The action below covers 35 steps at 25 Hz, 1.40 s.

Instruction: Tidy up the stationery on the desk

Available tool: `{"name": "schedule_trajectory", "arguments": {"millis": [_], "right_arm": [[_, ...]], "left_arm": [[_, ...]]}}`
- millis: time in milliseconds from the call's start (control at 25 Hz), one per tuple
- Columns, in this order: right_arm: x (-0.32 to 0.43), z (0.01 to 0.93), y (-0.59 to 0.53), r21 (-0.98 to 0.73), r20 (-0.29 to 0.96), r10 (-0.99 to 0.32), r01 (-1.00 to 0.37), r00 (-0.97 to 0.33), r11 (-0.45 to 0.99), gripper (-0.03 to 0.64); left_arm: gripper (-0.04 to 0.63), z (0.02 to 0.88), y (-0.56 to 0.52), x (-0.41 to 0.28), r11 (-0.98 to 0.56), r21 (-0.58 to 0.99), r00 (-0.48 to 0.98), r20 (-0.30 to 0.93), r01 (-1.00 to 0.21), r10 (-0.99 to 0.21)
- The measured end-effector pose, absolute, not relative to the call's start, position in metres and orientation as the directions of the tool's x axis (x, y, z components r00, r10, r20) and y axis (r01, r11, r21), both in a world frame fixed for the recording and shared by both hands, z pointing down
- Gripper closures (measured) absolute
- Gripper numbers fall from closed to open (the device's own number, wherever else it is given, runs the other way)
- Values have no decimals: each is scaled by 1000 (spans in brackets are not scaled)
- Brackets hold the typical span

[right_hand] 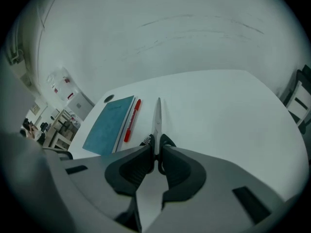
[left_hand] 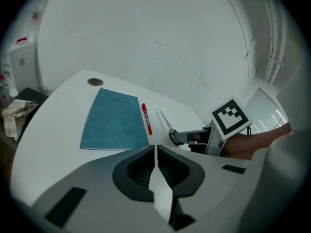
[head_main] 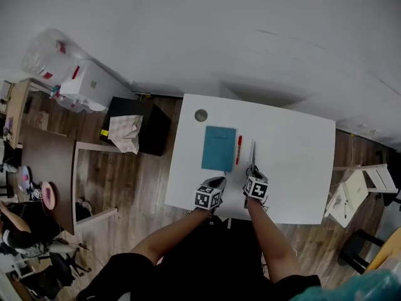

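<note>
On the white desk [head_main: 294, 162] a teal notebook [head_main: 219, 148] lies flat, with a red pen [head_main: 239, 149] along its right edge. Right of the pen is a pair of scissors [head_main: 253, 152], blades pointing away from me. My right gripper [head_main: 253, 171] is shut on the black handles of the scissors [right_hand: 158, 115], low on the desk. My left gripper [head_main: 216, 182] hovers near the front edge, just below the notebook [left_hand: 115, 120], shut with nothing between its jaws. From the left gripper view the pen [left_hand: 146, 118] and the right gripper [left_hand: 209, 135] both show.
A round cable hole [head_main: 200, 115] sits at the desk's far left corner. Left of the desk stands a black box with a cloth [head_main: 128, 132] on it, beyond it a wooden desk [head_main: 44, 162]. A white stool [head_main: 360, 187] stands to the right.
</note>
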State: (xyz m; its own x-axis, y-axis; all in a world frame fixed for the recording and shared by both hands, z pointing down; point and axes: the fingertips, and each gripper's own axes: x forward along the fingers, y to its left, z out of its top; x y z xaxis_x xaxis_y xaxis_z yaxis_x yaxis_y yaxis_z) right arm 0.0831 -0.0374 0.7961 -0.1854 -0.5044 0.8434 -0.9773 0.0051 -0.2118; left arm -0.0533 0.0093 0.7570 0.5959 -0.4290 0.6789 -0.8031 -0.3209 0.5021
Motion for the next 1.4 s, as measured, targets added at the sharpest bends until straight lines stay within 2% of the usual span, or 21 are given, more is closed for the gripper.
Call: {"name": "schedule_trajectory", "arguments": {"millis": [200,800,1080,1400], "right_arm": [[65,799,-63,-179,836,-512,-980,-197,85,526],[58,812,-72,-169,860,-490,-986,-140,-15,526],[56,813,-73,-120,865,-490,-993,-106,4,525],[55,788,-51,-213,845,-514,-974,-144,-77,502]], "left_arm": [[566,759,17,-70,-272,511,577,684,-816,-447],[566,759,20,-100,-254,513,568,674,-820,-472],[566,761,18,-109,-258,533,586,659,-806,-472],[566,755,15,-113,-272,590,641,612,-760,-463]]}}
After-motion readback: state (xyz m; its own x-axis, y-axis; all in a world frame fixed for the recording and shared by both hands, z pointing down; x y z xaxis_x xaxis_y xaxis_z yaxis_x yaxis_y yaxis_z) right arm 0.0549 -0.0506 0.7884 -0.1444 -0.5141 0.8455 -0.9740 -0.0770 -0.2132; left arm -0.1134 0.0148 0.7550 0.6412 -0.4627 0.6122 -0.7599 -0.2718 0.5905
